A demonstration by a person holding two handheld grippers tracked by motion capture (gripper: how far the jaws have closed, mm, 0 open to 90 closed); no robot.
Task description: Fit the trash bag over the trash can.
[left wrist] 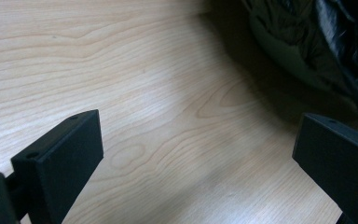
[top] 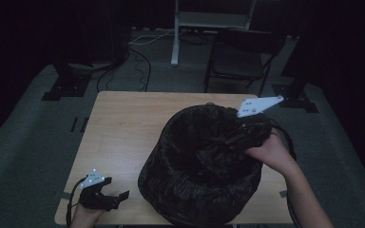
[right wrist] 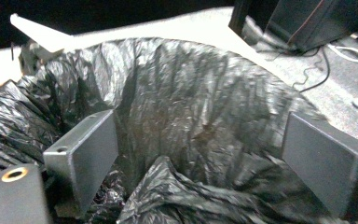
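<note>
The right gripper (right wrist: 205, 154) has its two black jaws spread wide, with a bunched fold of the crinkled black plastic bin liner (right wrist: 186, 112) rising between them but not pinched; whether the pads brush the film I cannot tell. In the high view this gripper (top: 247, 124) sits at the far right part of the rim of the round bin (top: 199, 190), which the liner covers and which stands on the near right part of the pale wooden table (top: 123, 123).

The left gripper (left wrist: 196, 154) also stands wide open, holding nothing, its jaws hovering over bare wood with the bin's base just beyond the right-hand jaw. It rests near the table's front left corner (top: 105, 194), apart from the bin.

The likely trouble: closing on that loose fold would catch only a thin, slippery layer, which could slide out or tear. With nothing steadying the bin, a pull on the liner may also drag or tip it.
</note>
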